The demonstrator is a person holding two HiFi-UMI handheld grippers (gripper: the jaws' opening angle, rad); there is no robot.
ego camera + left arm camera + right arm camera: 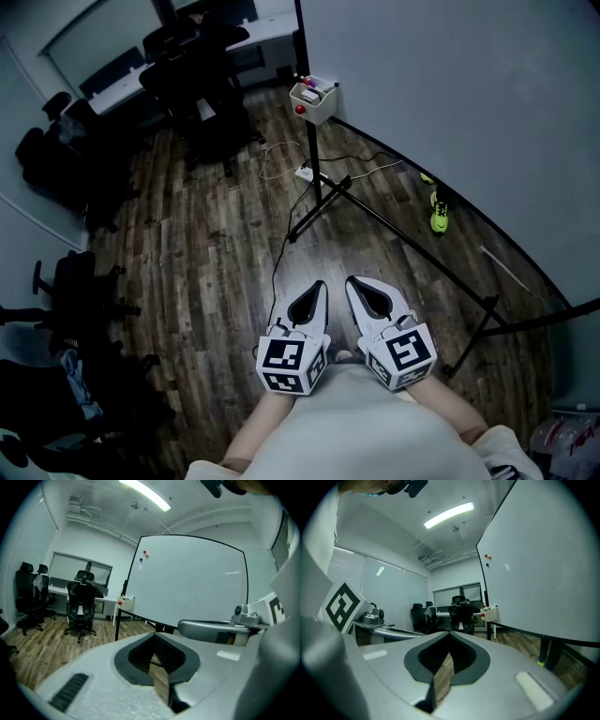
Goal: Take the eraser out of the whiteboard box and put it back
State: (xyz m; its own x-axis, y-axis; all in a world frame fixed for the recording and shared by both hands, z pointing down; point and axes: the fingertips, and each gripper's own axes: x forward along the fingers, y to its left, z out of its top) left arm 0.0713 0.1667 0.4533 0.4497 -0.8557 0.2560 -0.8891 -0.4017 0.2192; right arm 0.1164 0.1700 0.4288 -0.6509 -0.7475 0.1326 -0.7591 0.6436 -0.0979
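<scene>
A wood floor point(206, 253) runs through an office, with black chairs point(197, 84) by desks at the far side and a whiteboard point(450, 84) on a black stand along the right. The box point(314, 101) hangs at the far end of the board's lower edge, white, with a red knob on its front and a few small things in it; at this range the eraser cannot be told apart among them. The box is well apart from both grippers, ahead of them across the floor, and neither touches it. In the left gripper view the box point(126, 603) shows left of and above the jaws; in the right gripper view it point(490, 612) shows right of and above them. The left gripper point(319, 286) and the right gripper point(352, 281) are held side by side close to the person's body, pointing almost level towards the stand. Each has its jaws clenched tip to tip with nothing between them, only floor showing through the gap behind the tips. A power strip point(303, 172) and its cable lie by the stand's foot
</scene>
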